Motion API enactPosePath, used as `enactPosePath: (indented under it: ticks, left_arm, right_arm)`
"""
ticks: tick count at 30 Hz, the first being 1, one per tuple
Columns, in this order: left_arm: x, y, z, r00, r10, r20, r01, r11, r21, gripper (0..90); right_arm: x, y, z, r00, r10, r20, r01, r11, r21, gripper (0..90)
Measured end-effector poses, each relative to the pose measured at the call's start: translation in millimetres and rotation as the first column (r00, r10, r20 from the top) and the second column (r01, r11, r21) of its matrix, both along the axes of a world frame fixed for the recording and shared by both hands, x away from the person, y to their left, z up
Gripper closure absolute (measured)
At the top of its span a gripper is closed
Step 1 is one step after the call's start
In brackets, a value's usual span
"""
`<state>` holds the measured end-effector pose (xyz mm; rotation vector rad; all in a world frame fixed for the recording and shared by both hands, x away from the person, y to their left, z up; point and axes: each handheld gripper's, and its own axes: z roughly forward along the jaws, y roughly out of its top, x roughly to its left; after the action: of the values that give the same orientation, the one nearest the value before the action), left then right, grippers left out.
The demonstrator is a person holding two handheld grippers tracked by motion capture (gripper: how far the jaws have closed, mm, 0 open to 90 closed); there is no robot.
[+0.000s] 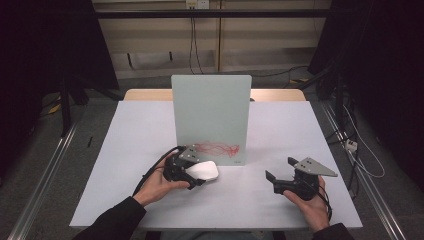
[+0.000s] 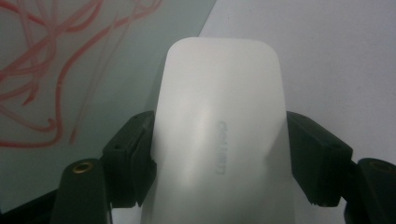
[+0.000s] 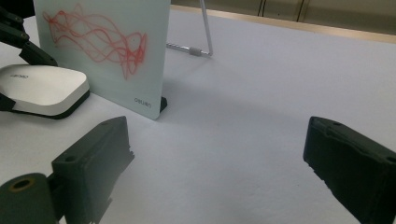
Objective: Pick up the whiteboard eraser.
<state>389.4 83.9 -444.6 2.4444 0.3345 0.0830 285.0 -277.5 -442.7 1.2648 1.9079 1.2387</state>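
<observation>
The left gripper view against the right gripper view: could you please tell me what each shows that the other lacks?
Left gripper view alone: the left gripper with both pads pressed on the white eraser. Right gripper view alone: the right gripper with jaws wide apart over bare table, plus the board's metal stand. Both: the eraser, the red scribbles and the whiteboard.

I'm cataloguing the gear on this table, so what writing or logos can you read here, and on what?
"deli": bottom corner of the board, right gripper view.
Grey logo on the eraser in the left gripper: too blurred to read.
Red marks on the board: scribbles, no words.
</observation>
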Motion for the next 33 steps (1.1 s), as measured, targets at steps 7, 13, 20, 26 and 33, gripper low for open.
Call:
enactPosePath:
  ticks: [7,13,20,26,33]
  left_arm:
    - [-1.4,0.9,1.3,0.9999,-0.008,-0.009,0.008,1.0,0.002,30.5]
    - [-4.1,-0.1,1.7,0.9999,-0.003,0.014,0.003,1.0,0.006,30.8]
    - [-9.2,-0.5,4.7,0.9997,-0.023,0.012,0.023,0.9997,-0.007,30.8]
    - [-14.9,-0.4,9.0,0.9994,-0.021,0.027,0.022,0.9993,-0.032,30.8]
    - [-20.7,5.0,14.4,0.9977,0.026,0.063,-0.02,0.9956,-0.091,30.8]
  right_arm:
    - [-0.1,-0.1,0.1,1.0,-0.002,0.0,0.002,1.0,-0.001,7.2]
    - [-0.1,-0.3,0.2,1.0,-0.004,0.002,0.004,1.0,-0.001,7.4]
    - [0.0,0.2,0.1,1.0,-0.003,0.001,0.003,1.0,-0.001,7.5]
    - [-0.3,-0.3,0.3,1.0,-0.002,0.002,0.002,1.0,0.0,7.5]
    - [1.5,0.3,-0.5,0.9999,-0.01,-0.006,0.01,1.0,0.0,7.5]
